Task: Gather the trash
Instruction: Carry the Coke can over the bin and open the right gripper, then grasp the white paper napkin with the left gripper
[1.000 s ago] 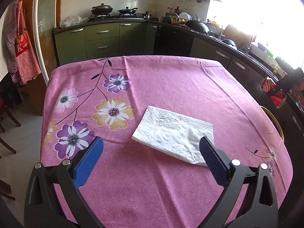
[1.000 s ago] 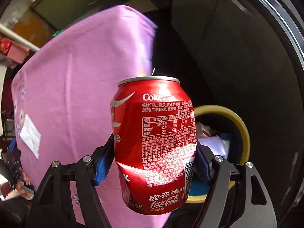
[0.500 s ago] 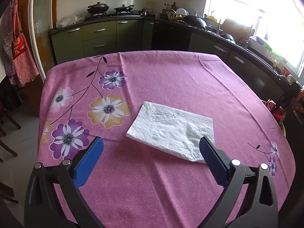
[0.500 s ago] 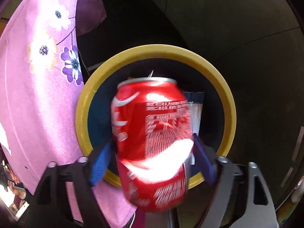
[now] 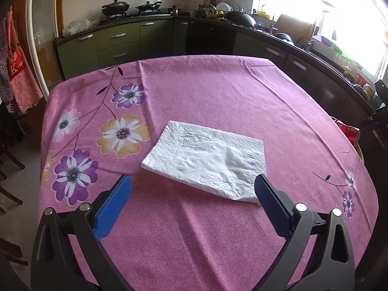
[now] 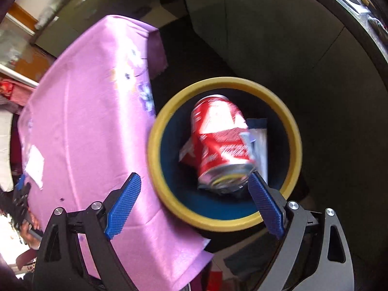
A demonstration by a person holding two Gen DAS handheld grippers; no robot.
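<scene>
In the right wrist view a dented red cola can lies loose and blurred inside the blue bin with a yellow rim, beside a pale wrapper. My right gripper hangs above the bin, open, with its blue pads clear of the can. In the left wrist view a white paper napkin lies flat on the pink flowered tablecloth. My left gripper hovers open at the napkin's near edge, with nothing between its pads. The can shows at the table's right edge.
The bin stands on the dark floor by the table's corner, close to dark cabinet fronts. Green kitchen cabinets with pans on the counter run behind the table. A red checked apron hangs at the left.
My right gripper swung from beside the table to over the bin, opened, and the can dropped out of it into the bin. The left gripper barely moved over the napkin.
</scene>
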